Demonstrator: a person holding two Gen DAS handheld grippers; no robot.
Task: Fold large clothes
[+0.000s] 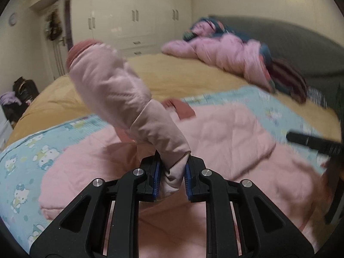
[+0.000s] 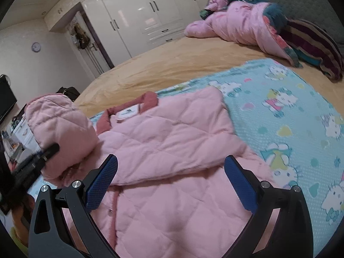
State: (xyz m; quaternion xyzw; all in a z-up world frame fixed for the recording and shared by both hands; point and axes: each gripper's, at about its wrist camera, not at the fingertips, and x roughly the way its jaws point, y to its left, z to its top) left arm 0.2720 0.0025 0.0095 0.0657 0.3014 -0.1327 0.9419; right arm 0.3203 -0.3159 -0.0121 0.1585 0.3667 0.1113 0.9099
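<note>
In the left wrist view, the left claw (image 1: 172, 177) was pinched tight on a sleeve (image 1: 120, 90) of the pink coat (image 1: 225, 142). The sleeve stood up and hid part of the coat behind it. The coat lay on a blue cat blanket (image 1: 25, 157) on the bed (image 1: 176, 75). All of it looked blurry.

In the right wrist view, the right claw (image 2: 172, 185) was wide open above the coat (image 2: 167, 146), holding nothing. The raised sleeve (image 2: 60, 129) was at the left, and the left claw (image 2: 43, 153) there was mostly cut off.
</note>
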